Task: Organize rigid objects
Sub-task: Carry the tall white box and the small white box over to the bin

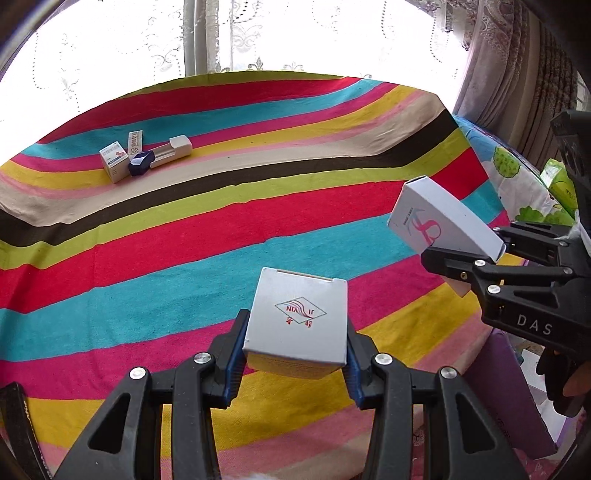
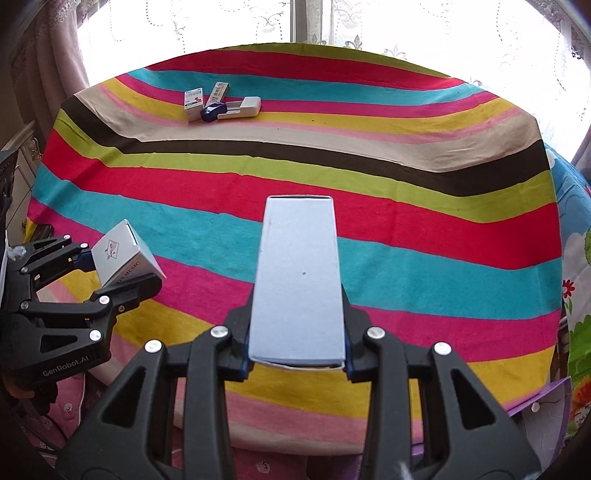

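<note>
My left gripper (image 1: 295,343) is shut on a grey square box with a red logo (image 1: 299,317), held above the striped cloth (image 1: 147,258); it also shows in the right wrist view (image 2: 122,258). My right gripper (image 2: 297,332) is shut on a tall grey box (image 2: 297,273), which appears at the right of the left wrist view (image 1: 439,225). A group of small items lies at the far side of the cloth: a white carton (image 1: 114,162), a dark blue box (image 1: 140,164), a long white case (image 1: 173,147) and a flat white packet (image 1: 135,140).
The striped cloth (image 2: 406,206) covers a table before a bright curtained window (image 2: 310,22). A cartoon-print sheet (image 2: 576,280) lies at the right. A purple box (image 1: 513,391) sits below the table's near right edge.
</note>
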Demonstrator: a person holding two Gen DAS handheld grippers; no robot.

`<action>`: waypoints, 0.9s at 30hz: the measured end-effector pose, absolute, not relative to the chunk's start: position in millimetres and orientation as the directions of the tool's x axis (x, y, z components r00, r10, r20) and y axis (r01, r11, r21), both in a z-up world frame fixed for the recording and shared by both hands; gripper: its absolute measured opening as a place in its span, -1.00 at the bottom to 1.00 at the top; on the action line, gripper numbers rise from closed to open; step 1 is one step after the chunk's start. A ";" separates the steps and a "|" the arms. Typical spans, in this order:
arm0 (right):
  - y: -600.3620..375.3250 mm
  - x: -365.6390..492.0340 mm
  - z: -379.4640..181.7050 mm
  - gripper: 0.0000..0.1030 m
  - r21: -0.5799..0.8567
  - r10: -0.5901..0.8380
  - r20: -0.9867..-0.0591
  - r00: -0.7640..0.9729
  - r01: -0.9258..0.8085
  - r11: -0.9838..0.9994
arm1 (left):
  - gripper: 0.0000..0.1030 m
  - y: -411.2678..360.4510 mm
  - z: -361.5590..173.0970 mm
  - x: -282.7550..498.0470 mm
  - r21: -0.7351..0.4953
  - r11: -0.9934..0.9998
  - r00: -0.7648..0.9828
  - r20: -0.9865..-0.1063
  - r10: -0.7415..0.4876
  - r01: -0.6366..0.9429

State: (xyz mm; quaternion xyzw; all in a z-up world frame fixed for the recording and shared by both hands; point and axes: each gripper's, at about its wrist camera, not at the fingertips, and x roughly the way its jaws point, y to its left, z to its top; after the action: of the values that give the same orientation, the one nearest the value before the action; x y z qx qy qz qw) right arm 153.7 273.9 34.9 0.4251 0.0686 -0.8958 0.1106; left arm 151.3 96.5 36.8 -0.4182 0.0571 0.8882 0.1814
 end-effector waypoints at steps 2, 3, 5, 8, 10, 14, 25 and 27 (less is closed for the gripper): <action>280.9 161.8 38.3 -0.24 -0.035 -0.133 -0.774 -0.619 0.252 -0.967 | -0.12 104.6 39.7 157.3 -0.042 -0.919 -0.583 -0.761 0.284 -0.393; 284.3 165.8 40.7 -0.24 -0.043 -0.126 -0.772 -0.623 0.249 -0.968 | -0.12 109.2 41.4 160.2 -0.037 -0.914 -0.583 -0.760 0.288 -0.403; 290.7 173.5 45.0 -0.24 -0.054 -0.118 -0.769 -0.629 0.247 -0.968 | -0.12 116.4 44.8 164.9 -0.028 -0.905 -0.583 -0.757 0.297 -0.424; 301.5 186.1 50.9 -0.24 -0.072 -0.100 -0.762 -0.640 0.237 -0.969 | -0.12 125.2 49.1 170.8 -0.030 -0.895 -0.576 -0.756 0.311 -0.444; 309.7 193.9 53.7 -0.24 -0.076 -0.093 -0.760 -0.643 0.230 -0.970 | -0.12 130.6 51.6 174.3 -0.030 -0.889 -0.572 -0.756 0.319 -0.457; 324.4 211.3 57.9 -0.24 -0.098 -0.065 -0.755 -0.653 0.210 -0.973 | -0.12 149.0 56.4 183.4 -0.009 -0.864 -0.558 -0.760 0.333 -0.503; 398.5 257.8 55.2 -0.24 -0.094 0.041 -0.754 -0.655 0.045 -0.995 | -0.12 228.9 70.9 223.3 0.075 -0.711 -0.491 -0.774 0.401 -0.700; 414.1 265.1 54.3 -0.24 -0.091 0.064 -0.756 -0.651 0.007 -0.996 | -0.12 243.5 73.0 229.6 0.094 -0.672 -0.476 -0.778 0.411 -0.734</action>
State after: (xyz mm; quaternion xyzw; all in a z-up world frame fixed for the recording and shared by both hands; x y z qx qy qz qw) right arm 265.1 414.1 54.3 0.4172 0.0428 -0.9077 -0.0156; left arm 229.6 243.5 73.0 -0.3793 0.2133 0.8321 0.3439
